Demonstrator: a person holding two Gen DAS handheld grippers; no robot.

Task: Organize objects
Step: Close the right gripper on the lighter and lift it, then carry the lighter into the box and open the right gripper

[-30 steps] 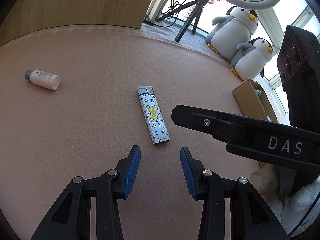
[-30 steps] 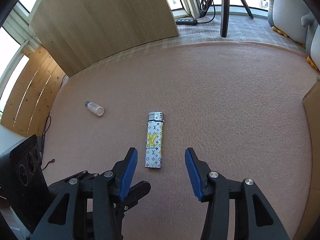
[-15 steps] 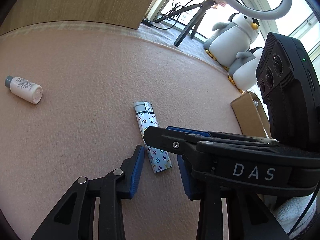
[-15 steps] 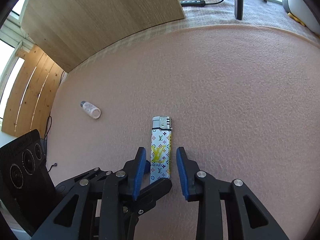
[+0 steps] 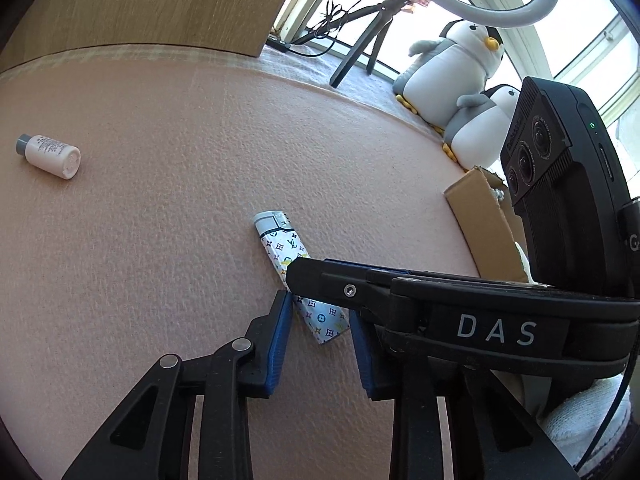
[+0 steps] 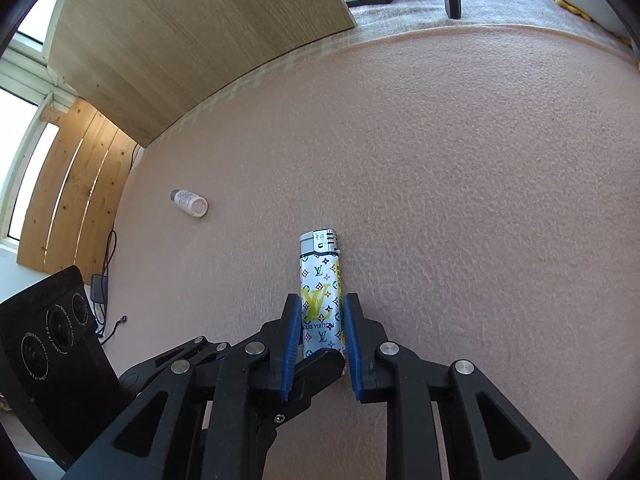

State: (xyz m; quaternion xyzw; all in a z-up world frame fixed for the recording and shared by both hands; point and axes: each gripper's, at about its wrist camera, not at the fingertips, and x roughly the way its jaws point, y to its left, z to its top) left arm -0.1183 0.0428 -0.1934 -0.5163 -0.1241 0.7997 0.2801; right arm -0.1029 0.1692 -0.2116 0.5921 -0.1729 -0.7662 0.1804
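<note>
A white lighter (image 5: 280, 246) (image 6: 320, 280) with a coloured monogram print and a silver top lies on the pink felt mat (image 5: 160, 240). My right gripper (image 6: 322, 304) is shut on its body, a blue pad against each long side. In the left wrist view the right gripper (image 5: 304, 276) reaches in from the right and crosses the lighter. My left gripper (image 5: 320, 312) is open but narrowed, and the lighter's bottom end lies between its pads. A small white bottle (image 5: 48, 156) (image 6: 190, 202) with a grey cap lies on its side far to the left.
An open cardboard box (image 5: 480, 224) stands at the mat's right edge. Two plush penguins (image 5: 452, 68) and a tripod (image 5: 360, 48) stand beyond it by the window. A wooden panel (image 6: 180, 40) stands behind the mat.
My right gripper moved forward over the lighter and shut on it. My left gripper came closer and narrowed around the lighter's bottom end. The bottle stayed where it was.
</note>
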